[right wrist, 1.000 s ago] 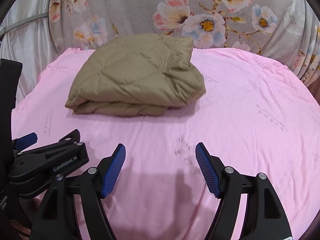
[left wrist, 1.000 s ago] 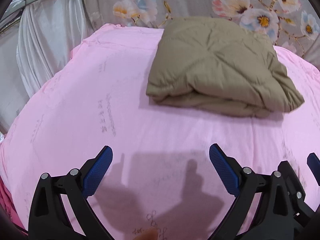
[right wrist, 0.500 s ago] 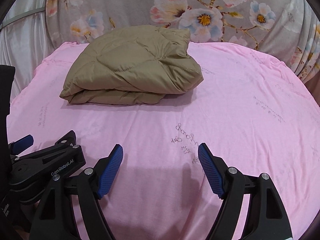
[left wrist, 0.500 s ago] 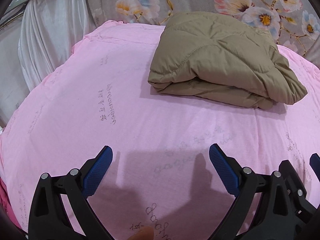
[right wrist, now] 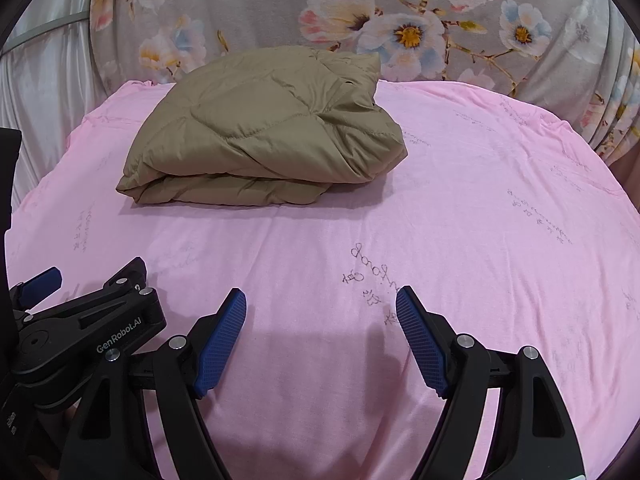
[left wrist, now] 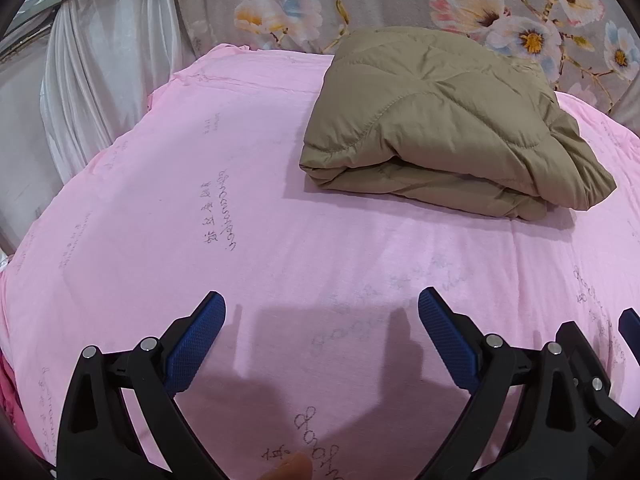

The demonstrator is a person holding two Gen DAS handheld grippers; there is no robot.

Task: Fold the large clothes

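Your two grippers hang side by side over the near part of the bed, both angled down at the pink sheet [left wrist: 168, 184], and the folded jacket [left wrist: 448, 120] lies ahead of them, well apart from either. From your left gripper [left wrist: 318, 334] it sits ahead and off to the right; from your right gripper [right wrist: 320, 330] it sits ahead and off to the left [right wrist: 264, 136], so it falls roughly between the two lines you point along, and I cannot tell which hand is the nearer. Both grippers stand wide open with nothing between the blue ribbed pads, only bare sheet below; the right one's jaws have just been opening a little further, empty. The bundle's long axis runs across your view, side to side, with its stacked fold edges facing you and a looser corner spilling toward the right end. It is a tan, quilted, puffy piece with curved stitching lines and a smooth, slightly shiny shell, so expect it to compress and slide under the pads instead of holding a crisp crease. It already looks folded into a compact, thick pad, so I judge the folding largely done. The sheet under it is soft knit, printed with faint script, stretched fairly smooth. Behind the bundle hangs a grey flowered cloth [right wrist: 400, 20].
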